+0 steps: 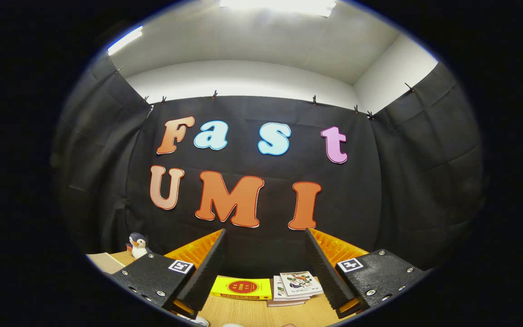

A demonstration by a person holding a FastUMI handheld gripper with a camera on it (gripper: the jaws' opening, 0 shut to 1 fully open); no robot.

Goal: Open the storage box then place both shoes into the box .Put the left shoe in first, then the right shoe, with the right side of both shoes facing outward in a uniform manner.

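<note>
My gripper [265, 268] is raised and level, fingers spread wide, gripping nothing. Between and beyond them, a flat yellow book [242, 288] and a stack of white booklets [295, 286] lie on the wooden table [252, 313]. Storage box and shoes sit somewhere below my sightline, I judge.

Your one camera rides on the tongs [265, 268], looking forward along both fingers, which stand apart with nothing between them. It sits low over the tabletop [252, 311] and tilts up at the booth's back wall and ceiling. Yellow book [242, 288], stacked booklets [297, 286] and plush penguin [138, 245] lie beyond the fingers.
</note>
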